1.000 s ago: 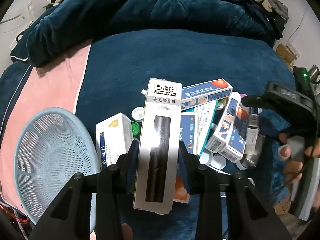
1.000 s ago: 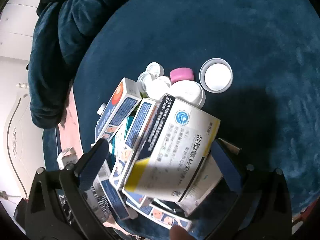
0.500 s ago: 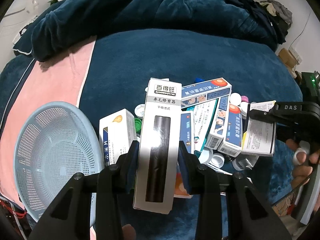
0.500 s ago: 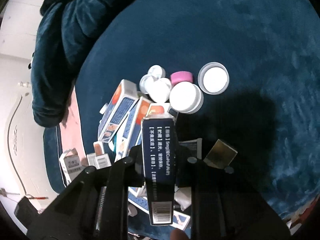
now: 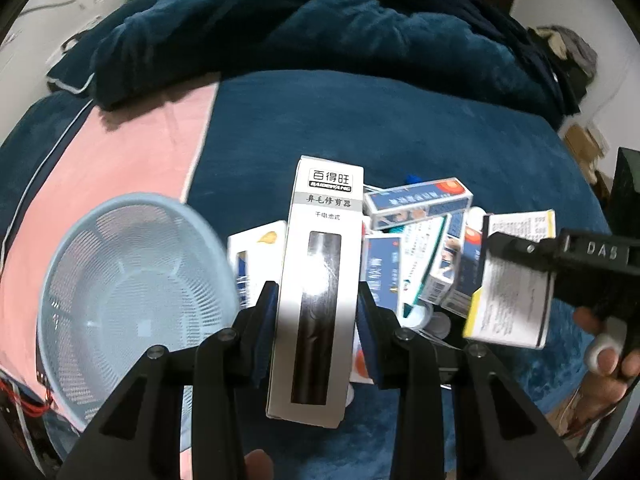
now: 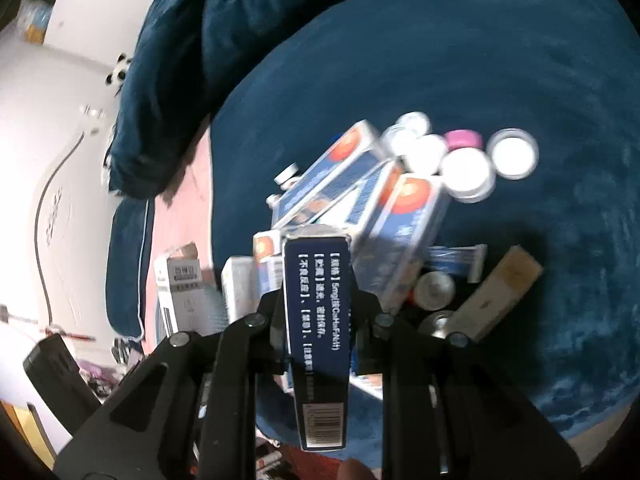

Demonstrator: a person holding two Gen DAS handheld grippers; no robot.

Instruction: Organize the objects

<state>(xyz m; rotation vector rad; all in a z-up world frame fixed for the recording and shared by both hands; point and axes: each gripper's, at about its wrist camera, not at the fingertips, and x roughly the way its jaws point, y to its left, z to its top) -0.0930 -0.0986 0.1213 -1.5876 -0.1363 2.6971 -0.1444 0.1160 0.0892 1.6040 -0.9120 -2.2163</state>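
Observation:
My left gripper [image 5: 316, 320] is shut on a tall white and grey box [image 5: 320, 280] with a dark window, held upright above the dark blue bedspread. To its left lies a pale blue mesh basket [image 5: 120, 288]. My right gripper [image 6: 318, 316] is shut on a medicine box [image 6: 320, 320], its dark blue edge with white print facing the camera. In the left wrist view that box [image 5: 512, 280] shows white with a yellow corner, at the right, lifted off the pile. Beneath lies a heap of blue and white medicine boxes [image 6: 360, 184] and white jar lids [image 6: 466, 168].
A pink cloth [image 5: 132, 152] covers the bed left of the pile. A rumpled dark blue blanket [image 5: 320, 32] lies behind. A person's fingers [image 5: 604, 352] hold the right gripper's handle. A tan box [image 6: 500, 292] and small round tins [image 6: 434, 290] lie right of the heap.
The right gripper closed on the medicine box, gripping its narrow sides, and lifted it off the pile. The left gripper rose slightly with its box and rolled a little.

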